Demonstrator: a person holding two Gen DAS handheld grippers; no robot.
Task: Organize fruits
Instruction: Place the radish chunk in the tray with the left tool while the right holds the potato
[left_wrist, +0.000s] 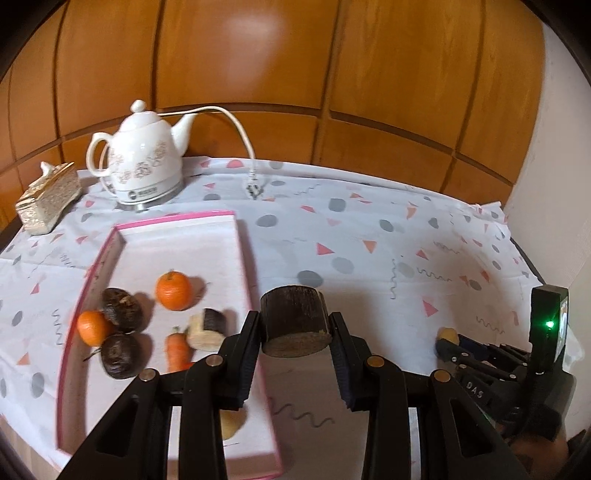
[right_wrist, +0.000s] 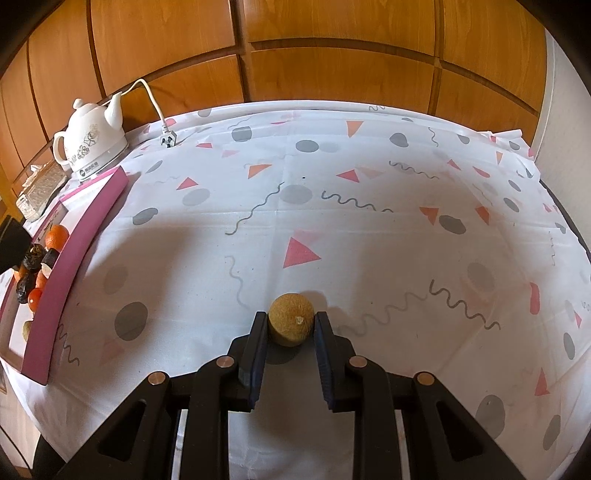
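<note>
Now we hold two things at once. Our left gripper (left_wrist: 295, 325) has its jaws set wide and pressed against the two sides of a dark brown cylinder-shaped piece (left_wrist: 294, 320), lifted above the tablecloth (left_wrist: 369, 236) just right of the pink-rimmed tray (left_wrist: 243, 258). Our right gripper (right_wrist: 290, 325) has its jaws drawn in closer, one on each side of a small round tan fruit (right_wrist: 291, 324), low over the near middle of the cloth; we cannot tell whether the fruit touches the cloth.

The tray lies on the left part of the table, and it holds most of what we see. In the left wrist view an orange (left_wrist: 173, 290) sits toward the middle of the tray. Left of it a second orange (left_wrist: 92, 327) rests against two dark round fruits, one on the far side (left_wrist: 122, 309) and one on the near side (left_wrist: 120, 356). Right of these lie a small carrot (left_wrist: 176, 350) and a pale chunk with a dark skin (left_wrist: 207, 328), close together. At the near end of the tray a yellowish piece (left_wrist: 232, 424) shows partly behind the left gripper's finger.

Beyond the far end of the tray stands a white kettle (left_wrist: 142, 158) with its cord and plug (left_wrist: 253, 188) lying on the cloth. Left of the kettle sits a gold tissue box (left_wrist: 48, 201).
</note>
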